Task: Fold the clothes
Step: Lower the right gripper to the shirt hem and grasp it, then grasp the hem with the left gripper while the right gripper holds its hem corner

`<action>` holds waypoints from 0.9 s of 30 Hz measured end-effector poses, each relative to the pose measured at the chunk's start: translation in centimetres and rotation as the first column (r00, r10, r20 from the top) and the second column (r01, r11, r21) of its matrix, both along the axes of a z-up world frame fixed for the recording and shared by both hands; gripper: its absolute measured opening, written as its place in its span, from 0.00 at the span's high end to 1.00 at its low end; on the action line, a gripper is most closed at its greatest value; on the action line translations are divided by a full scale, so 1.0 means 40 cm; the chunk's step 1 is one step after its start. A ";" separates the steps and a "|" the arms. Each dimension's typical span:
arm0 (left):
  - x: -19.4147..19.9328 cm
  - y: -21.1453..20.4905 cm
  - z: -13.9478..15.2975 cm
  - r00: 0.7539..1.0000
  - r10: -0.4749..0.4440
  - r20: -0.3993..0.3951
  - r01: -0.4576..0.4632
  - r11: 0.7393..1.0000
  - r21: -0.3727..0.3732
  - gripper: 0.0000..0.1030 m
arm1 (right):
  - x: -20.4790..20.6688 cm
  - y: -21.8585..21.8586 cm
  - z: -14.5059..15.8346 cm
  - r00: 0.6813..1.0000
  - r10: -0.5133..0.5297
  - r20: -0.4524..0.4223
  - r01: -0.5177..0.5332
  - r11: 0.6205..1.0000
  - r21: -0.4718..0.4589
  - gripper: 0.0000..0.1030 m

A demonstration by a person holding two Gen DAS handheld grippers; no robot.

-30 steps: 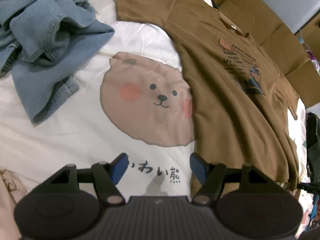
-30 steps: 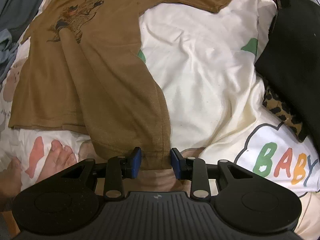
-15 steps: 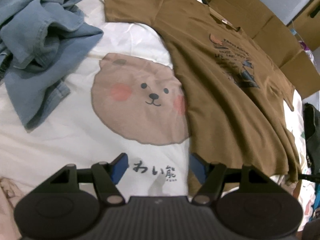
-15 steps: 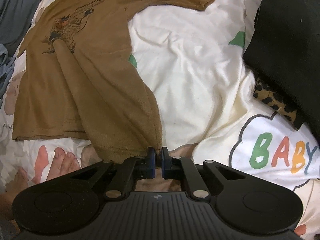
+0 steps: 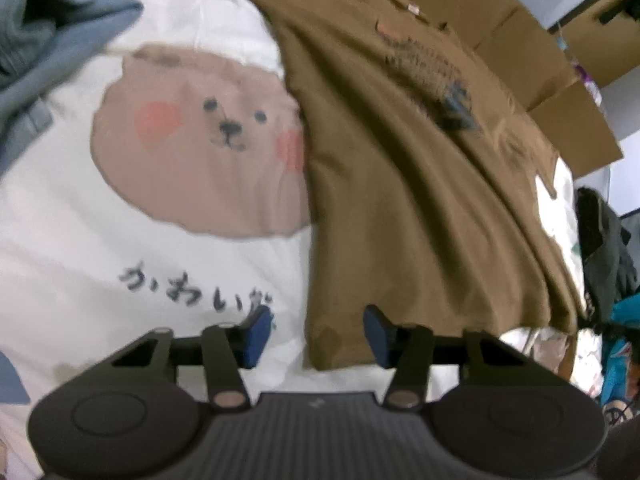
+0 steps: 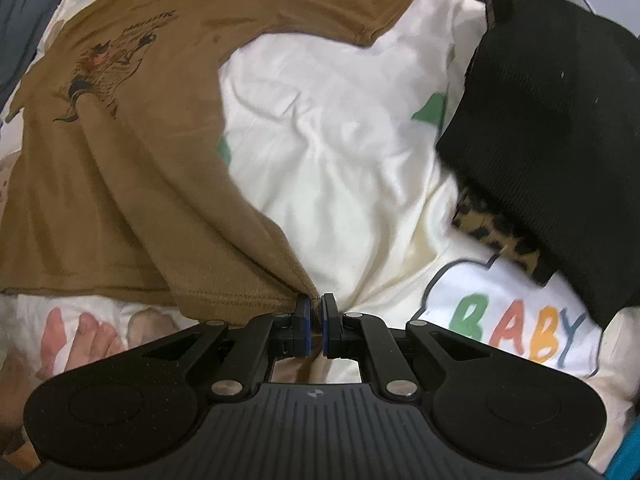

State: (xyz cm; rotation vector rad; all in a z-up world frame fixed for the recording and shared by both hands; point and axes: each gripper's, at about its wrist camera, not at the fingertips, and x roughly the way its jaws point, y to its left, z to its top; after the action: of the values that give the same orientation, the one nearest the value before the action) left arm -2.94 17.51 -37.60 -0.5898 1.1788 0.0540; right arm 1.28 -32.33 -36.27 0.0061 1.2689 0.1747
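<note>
A brown T-shirt [image 5: 400, 184] with a dark chest print lies spread on a white printed bedsheet [image 5: 80, 240]. My left gripper [image 5: 318, 336] is open, and the shirt's bottom left hem corner lies between its blue fingertips. The view is blurred. In the right wrist view the same brown T-shirt [image 6: 132, 152] fills the left side. My right gripper [image 6: 315, 316] is shut on its bottom right hem corner, and the cloth pulls up into a ridge toward the jaws.
Crumpled blue denim clothes [image 5: 44, 40] lie at the far left. Cardboard [image 5: 520, 40] stands behind the shirt. A black folded garment [image 6: 552, 136] on a leopard-print item [image 6: 496, 236] lies right of my right gripper. Dark clothes [image 5: 604, 248] lie at the right edge.
My right gripper closed on the shirt's hem corner and has lifted it a little. My left gripper moved forward and right, so the other hem corner now lies between its open fingers.
</note>
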 end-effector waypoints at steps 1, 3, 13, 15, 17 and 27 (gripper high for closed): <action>-0.004 -0.001 -0.007 1.000 0.008 0.003 -0.008 1.000 -0.016 0.57 | 0.007 -0.004 0.003 1.000 -0.006 0.002 0.006 1.000 -0.007 0.98; -0.012 -0.005 -0.015 1.000 0.018 0.013 -0.018 0.999 -0.029 0.61 | 0.022 -0.011 0.009 1.000 -0.019 0.006 0.019 1.000 -0.022 0.98; -0.066 0.035 -0.029 0.993 0.108 0.040 -0.105 0.993 -0.057 0.79 | 0.081 0.003 0.031 1.000 0.006 0.019 -0.004 0.993 -0.122 0.98; -0.073 0.053 -0.033 0.993 0.112 0.034 -0.110 0.992 -0.053 0.81 | 0.091 0.002 0.035 1.000 0.012 0.023 -0.009 0.991 -0.136 0.98; -0.077 0.059 -0.037 0.994 0.107 0.034 -0.105 0.993 -0.061 0.81 | 0.103 0.004 0.040 0.999 0.019 0.029 -0.014 0.988 -0.152 0.98; -0.068 0.033 -0.055 0.997 0.064 0.053 -0.059 0.994 -0.092 0.82 | 0.173 0.017 0.051 0.998 0.038 0.051 -0.024 0.967 -0.252 0.98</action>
State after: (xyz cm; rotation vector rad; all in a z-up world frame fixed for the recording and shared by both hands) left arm -5.67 18.82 -39.81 -0.7029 1.1132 0.0367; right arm 8.20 -31.65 -34.22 -0.2355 1.2284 0.0391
